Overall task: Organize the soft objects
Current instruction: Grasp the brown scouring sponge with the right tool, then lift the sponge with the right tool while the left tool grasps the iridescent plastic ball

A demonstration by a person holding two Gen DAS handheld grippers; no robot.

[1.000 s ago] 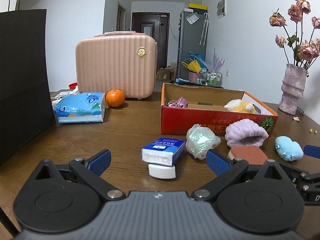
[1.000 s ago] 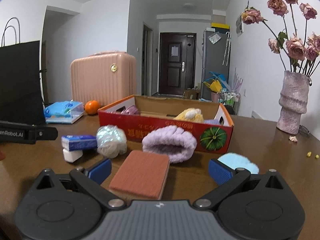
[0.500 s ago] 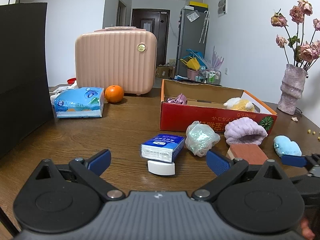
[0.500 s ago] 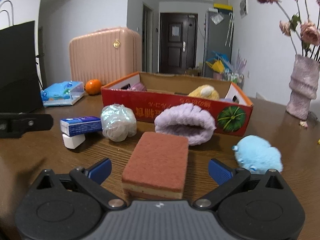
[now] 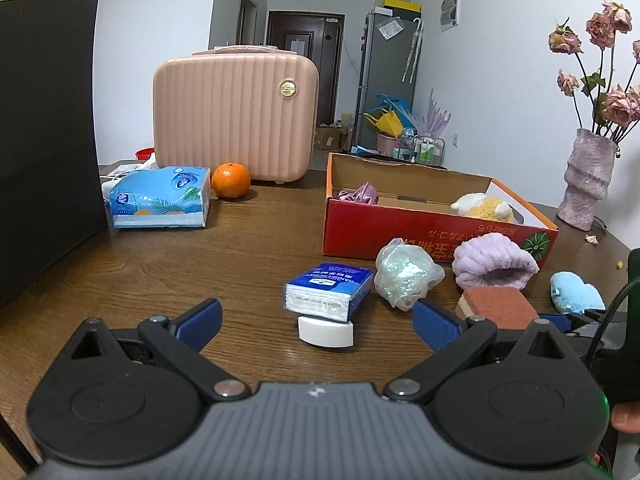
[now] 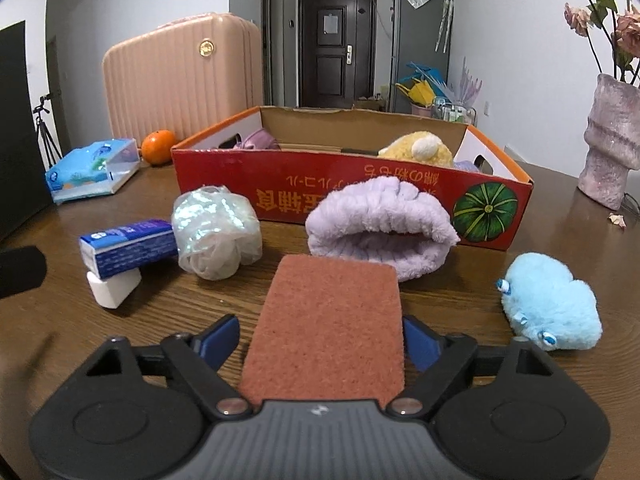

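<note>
Wooden table (image 5: pixel 248 256) in a living room, pink suitcase (image 5: pixel 236 112) at the far side. From the left wrist: left gripper (image 5: pixel 316 322) is wide open over nothing, tissue pack (image 5: pixel 330 290) just ahead. Red box (image 5: pixel 420 228) already has a yellow plush (image 5: pixel 482 208) and a purple scrunchie (image 5: pixel 360 193).

Right wrist: right gripper (image 6: pixel 322 344) closing around the sponge (image 6: pixel 326 320), pads not pressing yet. Lilac towel (image 6: pixel 380 224), blue plush (image 6: pixel 548 302) and bag wad (image 6: pixel 216 232) still outside.
</note>
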